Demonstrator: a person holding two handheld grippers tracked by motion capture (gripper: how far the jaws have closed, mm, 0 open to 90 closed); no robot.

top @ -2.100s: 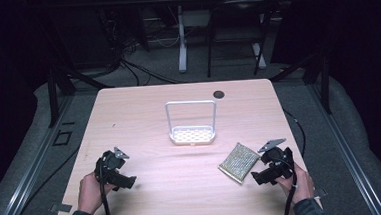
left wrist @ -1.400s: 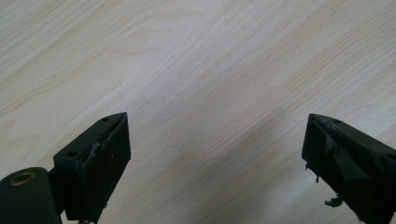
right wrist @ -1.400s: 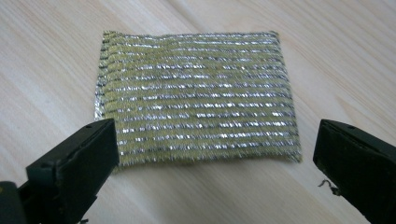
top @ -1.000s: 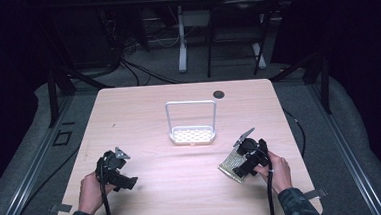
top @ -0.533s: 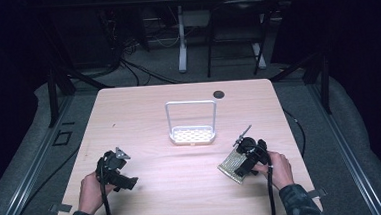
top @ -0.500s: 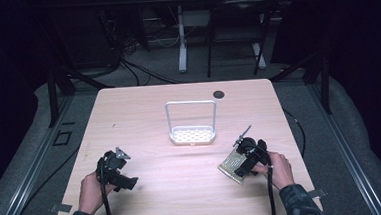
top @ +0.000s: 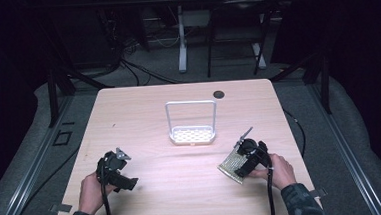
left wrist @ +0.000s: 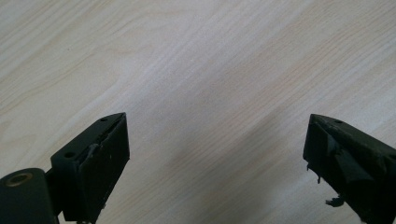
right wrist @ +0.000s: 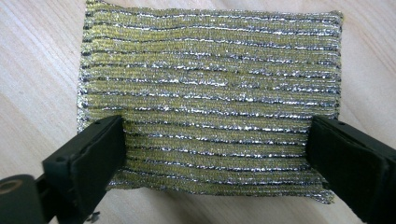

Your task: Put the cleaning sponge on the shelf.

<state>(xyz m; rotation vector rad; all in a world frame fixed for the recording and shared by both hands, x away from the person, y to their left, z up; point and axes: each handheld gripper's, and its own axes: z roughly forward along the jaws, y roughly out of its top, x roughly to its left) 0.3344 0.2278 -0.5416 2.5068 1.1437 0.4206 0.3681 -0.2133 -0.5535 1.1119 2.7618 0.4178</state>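
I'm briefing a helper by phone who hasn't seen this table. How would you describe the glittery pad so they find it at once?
On the pale wooden table, look to the near right corner, in front of and to the right of the white wire-handled rack. The pad lies flat there, between the open jaws of the right tongs. It is a small rectangle, the table's one knitted thing, ribbed in gold and silver threads.

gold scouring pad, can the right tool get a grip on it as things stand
Probably yes. The right tool is right over the gold scouring pad, jaws standing either side of its near edge and just closing in. The pad lies flat on the table with nothing in between.
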